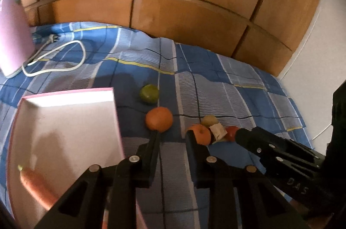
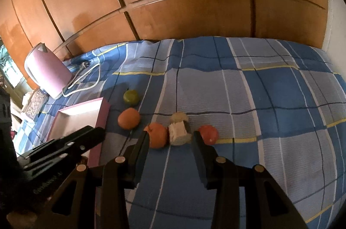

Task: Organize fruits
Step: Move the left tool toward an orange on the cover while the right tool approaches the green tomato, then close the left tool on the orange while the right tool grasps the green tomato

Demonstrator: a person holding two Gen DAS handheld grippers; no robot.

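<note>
Item: fruit-sorting scene, laid out on a bed (image 2: 259,99) with a blue checked cover.

Container: pink box (image 1: 71,116), open, lying at the left. It holds one carrot (image 1: 36,188) by its near edge.

Loose fruit on the cover, just right of the box:
- green fruit (image 1: 149,94), farthest back.
- orange fruit (image 1: 159,119), close to the box wall.
- second orange fruit (image 2: 157,135), touching a pale cut piece (image 2: 178,131); what that piece is cannot be told.
- small pale round fruit (image 2: 178,116) behind the cut piece.
- red fruit (image 2: 208,134), at the right end of the group.

Left gripper (image 1: 173,136): jaws drawn in to their narrowest, a gap showing between the tips, nothing held. It hangs above the cover between the two orange fruits.

Right gripper (image 2: 170,137): jaws partly apart and empty, aimed at the second orange fruit and the cut piece.

Off-task: pink kettle (image 2: 46,73) with a white cord (image 2: 86,82), far left.

Risks, as judged:
- Soft, rumpled bedding; a nudge from a jaw tip may roll a round fruit away.
- The cluster is tight, so closing on one piece may push or trap its neighbour.
- Both grippers work near each other and may collide.
- The left jaws look too narrow to take a fruit without opening first.
</note>
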